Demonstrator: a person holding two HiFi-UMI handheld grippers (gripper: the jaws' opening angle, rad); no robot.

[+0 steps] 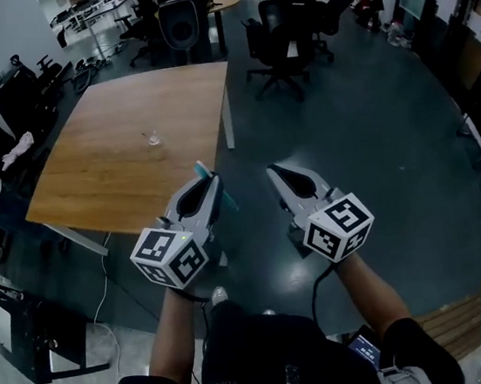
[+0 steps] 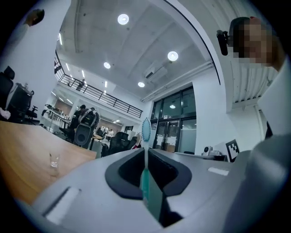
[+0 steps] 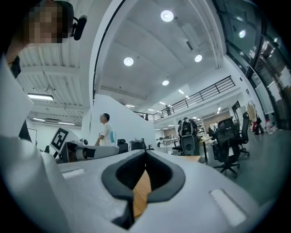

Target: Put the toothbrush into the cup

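A teal and white toothbrush (image 1: 226, 199) is clamped upright in my left gripper (image 1: 211, 179), its bristle head (image 2: 146, 129) rising above the jaw tips. In the left gripper view the left gripper (image 2: 146, 150) is shut on the teal handle (image 2: 145, 182). A small clear glass cup (image 1: 154, 138) stands alone on the wooden table (image 1: 115, 172), ahead and left of both grippers; it appears as the cup (image 2: 54, 161) at the far left. My right gripper (image 1: 273, 170) hovers over the dark floor beside the left one, shut and empty, its tips meeting (image 3: 145, 152).
The table's near edge (image 1: 95, 222) and white legs lie just ahead of the left gripper. Black office chairs (image 1: 282, 27) stand on the floor beyond the table's right corner. More chairs with a cloth (image 1: 15, 150) crowd the left. A person (image 3: 106, 129) stands far off.
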